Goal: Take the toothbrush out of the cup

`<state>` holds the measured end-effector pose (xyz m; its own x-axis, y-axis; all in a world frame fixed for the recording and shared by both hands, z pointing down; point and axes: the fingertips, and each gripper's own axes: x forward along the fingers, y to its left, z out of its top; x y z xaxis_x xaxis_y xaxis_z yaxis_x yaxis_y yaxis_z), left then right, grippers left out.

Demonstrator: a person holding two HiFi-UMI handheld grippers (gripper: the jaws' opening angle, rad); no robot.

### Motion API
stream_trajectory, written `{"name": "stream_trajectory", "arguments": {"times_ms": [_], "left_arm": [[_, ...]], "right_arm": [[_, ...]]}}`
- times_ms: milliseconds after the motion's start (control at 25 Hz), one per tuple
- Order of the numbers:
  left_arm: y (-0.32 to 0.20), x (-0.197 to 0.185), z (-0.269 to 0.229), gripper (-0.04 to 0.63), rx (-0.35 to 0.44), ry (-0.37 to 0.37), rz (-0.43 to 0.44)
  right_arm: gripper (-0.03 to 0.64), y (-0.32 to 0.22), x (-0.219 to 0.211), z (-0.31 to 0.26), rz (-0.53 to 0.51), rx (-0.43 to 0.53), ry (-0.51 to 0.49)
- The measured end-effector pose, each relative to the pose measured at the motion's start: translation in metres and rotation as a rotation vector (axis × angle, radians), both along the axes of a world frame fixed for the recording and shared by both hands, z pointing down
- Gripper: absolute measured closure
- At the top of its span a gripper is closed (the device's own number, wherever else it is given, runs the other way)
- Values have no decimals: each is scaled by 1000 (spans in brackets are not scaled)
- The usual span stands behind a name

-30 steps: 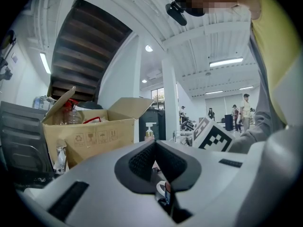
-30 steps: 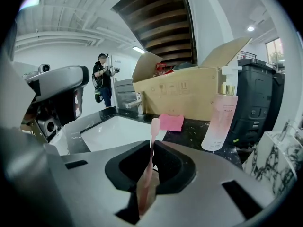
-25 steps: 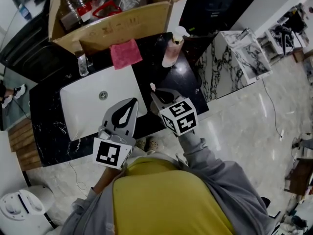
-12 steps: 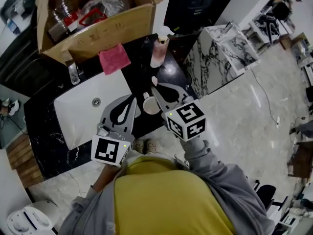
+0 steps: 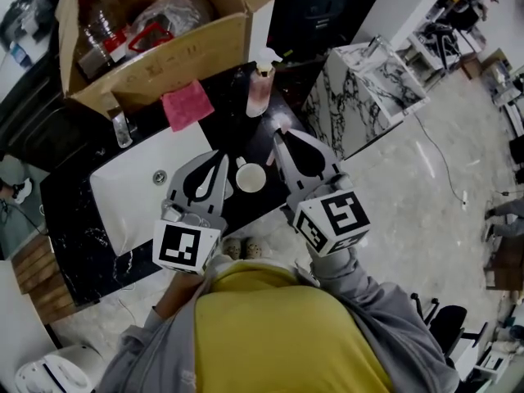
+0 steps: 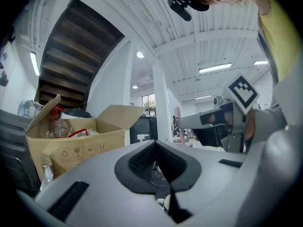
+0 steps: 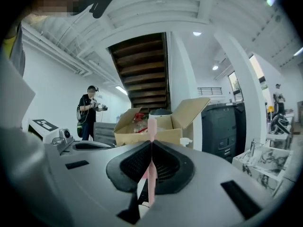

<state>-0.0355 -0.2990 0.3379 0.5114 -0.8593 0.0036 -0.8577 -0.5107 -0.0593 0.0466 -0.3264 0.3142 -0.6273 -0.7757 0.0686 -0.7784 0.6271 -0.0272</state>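
Note:
A white cup (image 5: 250,178) stands upright on the black counter, between my two grippers. My right gripper (image 5: 278,134) is held level above the counter, just right of the cup. It is shut on a pink toothbrush (image 7: 151,174), which stands upright in the closed jaws of my right gripper (image 7: 151,143) with its head poking above the tips. The toothbrush is clear of the cup. My left gripper (image 5: 221,158) hovers left of the cup with its jaws together and nothing held. In the left gripper view, my left gripper (image 6: 155,144) shows only a sliver of the cup (image 6: 163,203) below it.
A white sink (image 5: 131,187) with a faucet (image 5: 121,129) lies to the left. Behind it are a cardboard box (image 5: 155,56) of clutter, a pink cloth (image 5: 187,105) and a soap bottle (image 5: 259,88). A marbled cabinet (image 5: 368,88) stands at the right. A person (image 7: 88,110) stands far off.
My right gripper has risen and moved right with the toothbrush, uncovering the cup beneath it. The left gripper has shifted only slightly.

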Motion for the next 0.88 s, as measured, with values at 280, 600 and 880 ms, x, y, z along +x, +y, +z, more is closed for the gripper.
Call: {"name": "stream_trajectory", "arguments": {"times_ms": [280,600,880], "left_arm": [[-1,0,-17,595,29,-16,-13],[3,1,-26,595,48,-23,-16],[4,-3,-26,595,50,-26,-26]], "right_arm": [[595,10,23,-25,129,119,-42],[595,20,31,-24,204,147,-41],[597,22,29,-22,197,143,-56]]}}
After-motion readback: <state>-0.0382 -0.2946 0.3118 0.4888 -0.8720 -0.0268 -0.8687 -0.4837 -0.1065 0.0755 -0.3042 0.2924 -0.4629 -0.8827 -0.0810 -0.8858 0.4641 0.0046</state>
